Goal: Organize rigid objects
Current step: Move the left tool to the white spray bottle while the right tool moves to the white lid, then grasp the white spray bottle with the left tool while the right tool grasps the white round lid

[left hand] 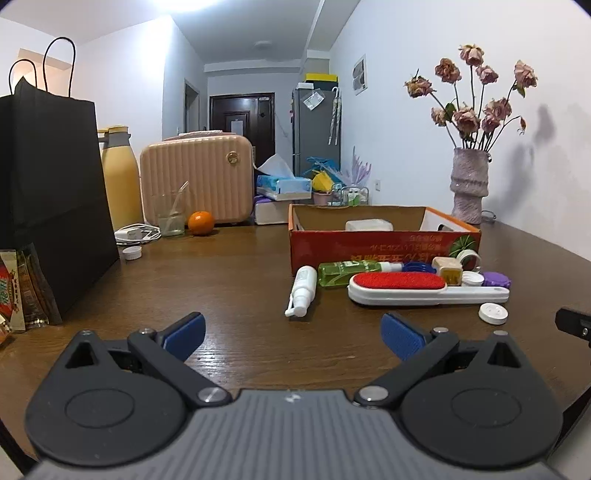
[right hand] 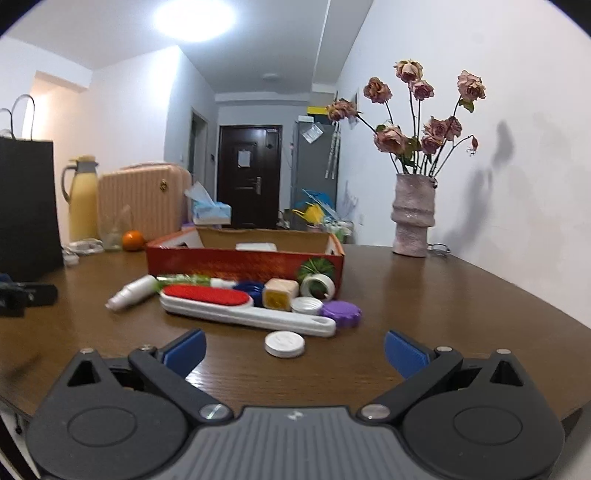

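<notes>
Both the left gripper (left hand: 293, 334) and right gripper (right hand: 295, 349) gape wide, empty. A lint brush (right hand: 236, 308), cap (right hand: 284, 344) and what may be bottles crowd before the box (right hand: 240, 263).

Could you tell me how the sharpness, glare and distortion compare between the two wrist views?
Left wrist: sharp; ceiling light blown out at the top edge; fisheye bends the table. Right wrist: softer, box and bottles smeared; glaring ceiling light; vase casts wall shadows.

Bare table (right hand: 424, 314) lies open ahead of your right gripper (right hand: 293, 349). A white cap (right hand: 284, 344) and lint brush (right hand: 243, 308) block its left.
</notes>
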Demonstrator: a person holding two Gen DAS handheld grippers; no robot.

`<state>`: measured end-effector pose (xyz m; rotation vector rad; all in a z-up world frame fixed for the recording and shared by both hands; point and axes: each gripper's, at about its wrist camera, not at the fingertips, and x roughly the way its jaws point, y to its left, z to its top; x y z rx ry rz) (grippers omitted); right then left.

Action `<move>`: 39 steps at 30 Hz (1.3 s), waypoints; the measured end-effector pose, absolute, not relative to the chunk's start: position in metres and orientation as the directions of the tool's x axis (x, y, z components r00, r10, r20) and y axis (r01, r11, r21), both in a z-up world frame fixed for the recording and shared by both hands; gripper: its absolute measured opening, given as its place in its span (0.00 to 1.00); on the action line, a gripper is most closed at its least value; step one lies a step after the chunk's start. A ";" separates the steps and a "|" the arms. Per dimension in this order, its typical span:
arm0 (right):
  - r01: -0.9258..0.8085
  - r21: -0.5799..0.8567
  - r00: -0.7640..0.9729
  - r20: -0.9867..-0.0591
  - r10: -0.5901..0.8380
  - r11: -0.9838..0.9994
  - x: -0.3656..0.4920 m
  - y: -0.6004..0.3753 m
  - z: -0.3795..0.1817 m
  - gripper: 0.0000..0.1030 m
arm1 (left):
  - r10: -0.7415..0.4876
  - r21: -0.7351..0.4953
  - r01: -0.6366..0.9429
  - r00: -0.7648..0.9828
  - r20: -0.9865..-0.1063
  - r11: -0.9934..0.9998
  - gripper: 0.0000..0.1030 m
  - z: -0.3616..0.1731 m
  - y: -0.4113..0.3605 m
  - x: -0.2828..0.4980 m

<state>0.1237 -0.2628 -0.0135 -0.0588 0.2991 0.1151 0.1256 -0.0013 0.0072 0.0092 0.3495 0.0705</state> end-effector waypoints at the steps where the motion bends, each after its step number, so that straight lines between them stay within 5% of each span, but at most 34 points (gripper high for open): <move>1: -0.127 -0.032 0.945 -0.308 0.111 0.991 0.125 -0.264 -0.015 1.00 | 0.071 0.017 -0.069 0.935 -0.347 0.997 1.00 0.006 -0.001 0.126; 5: -0.152 0.048 0.931 -0.329 0.160 0.987 0.138 -0.272 -0.019 0.97 | 0.068 0.024 -0.064 0.922 -0.382 0.998 1.00 -0.002 -0.004 0.140; 11: -0.145 0.038 0.895 -0.420 0.148 0.989 0.179 -0.266 -0.028 0.80 | 0.076 -0.020 -0.094 0.893 -0.443 0.995 1.00 -0.008 0.002 0.179; 18: -0.156 0.046 0.865 -0.476 0.159 0.987 0.225 -0.263 -0.035 0.68 | 0.052 0.027 -0.045 0.880 -0.473 0.999 0.90 -0.011 0.006 0.247; 22: -0.169 0.037 0.852 -0.496 0.166 0.985 0.247 -0.260 -0.036 0.65 | 0.022 0.008 -0.021 0.842 -0.539 1.000 0.74 -0.012 0.017 0.301; 29: -0.185 0.019 0.808 -0.567 0.163 0.983 0.271 -0.254 -0.040 0.38 | -0.045 -0.033 0.032 0.796 -0.604 0.999 0.60 -0.022 0.026 0.358; 33: -0.184 0.016 0.807 -0.568 0.160 0.983 0.271 -0.254 -0.041 0.37 | -0.056 -0.008 0.065 0.790 -0.611 0.998 0.29 -0.028 0.020 0.360; 39: -0.194 0.025 0.807 -0.564 0.174 0.981 0.263 -0.252 -0.039 0.37 | -0.057 0.021 0.087 0.797 -0.601 0.996 0.27 -0.025 0.013 0.342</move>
